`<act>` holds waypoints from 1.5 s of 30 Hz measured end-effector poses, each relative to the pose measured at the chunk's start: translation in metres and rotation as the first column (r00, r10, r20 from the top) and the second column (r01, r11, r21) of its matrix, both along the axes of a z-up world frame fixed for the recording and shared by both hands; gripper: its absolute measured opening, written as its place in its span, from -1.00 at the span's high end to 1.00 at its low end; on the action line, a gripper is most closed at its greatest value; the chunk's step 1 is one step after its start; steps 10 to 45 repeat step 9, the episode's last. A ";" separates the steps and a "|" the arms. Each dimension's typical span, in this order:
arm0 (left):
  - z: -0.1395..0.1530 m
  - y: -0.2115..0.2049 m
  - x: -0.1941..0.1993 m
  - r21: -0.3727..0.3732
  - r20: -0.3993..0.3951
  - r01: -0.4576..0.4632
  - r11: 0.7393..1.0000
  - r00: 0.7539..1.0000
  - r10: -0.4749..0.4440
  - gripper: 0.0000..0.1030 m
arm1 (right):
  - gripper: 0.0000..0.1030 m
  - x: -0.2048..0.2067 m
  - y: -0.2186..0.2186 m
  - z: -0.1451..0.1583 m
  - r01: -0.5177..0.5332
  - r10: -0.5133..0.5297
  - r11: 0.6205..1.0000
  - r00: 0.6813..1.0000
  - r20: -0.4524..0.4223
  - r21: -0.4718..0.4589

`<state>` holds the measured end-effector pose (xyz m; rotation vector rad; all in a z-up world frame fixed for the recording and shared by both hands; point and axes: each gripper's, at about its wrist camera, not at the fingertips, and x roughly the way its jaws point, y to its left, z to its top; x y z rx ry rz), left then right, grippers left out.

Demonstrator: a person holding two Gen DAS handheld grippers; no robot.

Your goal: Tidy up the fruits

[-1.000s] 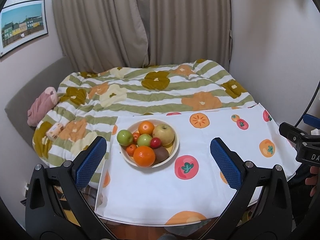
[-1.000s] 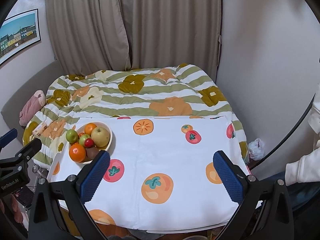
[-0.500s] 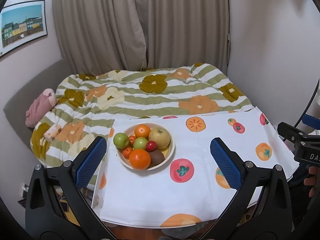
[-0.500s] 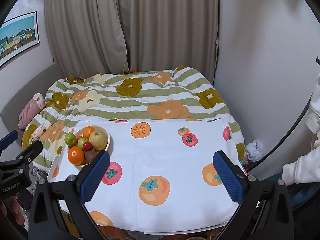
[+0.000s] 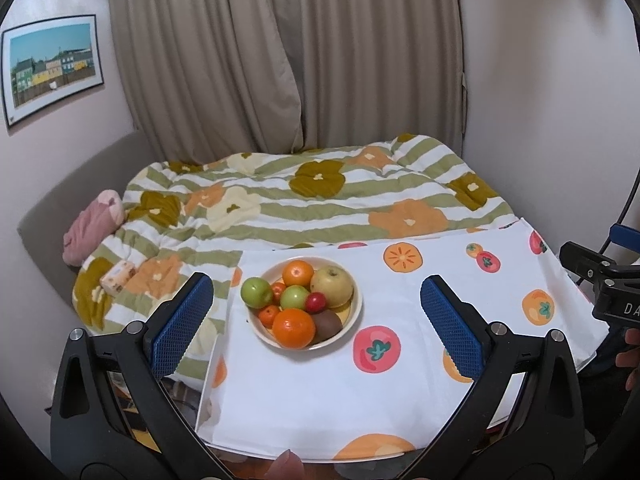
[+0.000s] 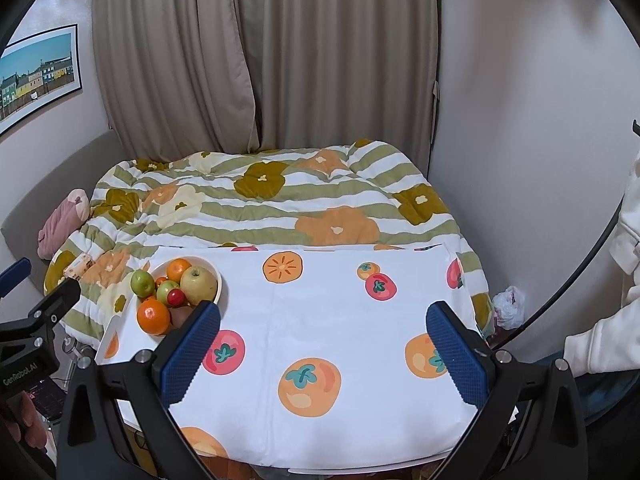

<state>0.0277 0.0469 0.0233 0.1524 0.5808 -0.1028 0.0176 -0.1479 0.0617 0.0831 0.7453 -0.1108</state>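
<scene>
Grippers hovering nearest, left gripper (image 5: 316,322) and right gripper (image 6: 323,354), jaws gaping apart, gripping nothing. Sitting beyond on the cloth (image 5: 400,392), at its left end: bowl (image 5: 357,307) brimming with fruits (image 5: 294,328). Lying farthest, bed (image 5: 320,200).

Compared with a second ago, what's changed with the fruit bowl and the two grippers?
Both cameras have pulled back slightly, so the fruit bowl sits higher in each view. Left gripper and right gripper stay open and empty; nothing grasped, fruit unmoved.
</scene>
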 end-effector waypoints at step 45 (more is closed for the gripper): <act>-0.001 0.005 0.006 -0.008 -0.012 0.009 1.000 1.000 -0.009 -1.00 | -1.00 0.003 0.002 0.002 0.000 0.000 1.000 1.000 -0.002 -0.001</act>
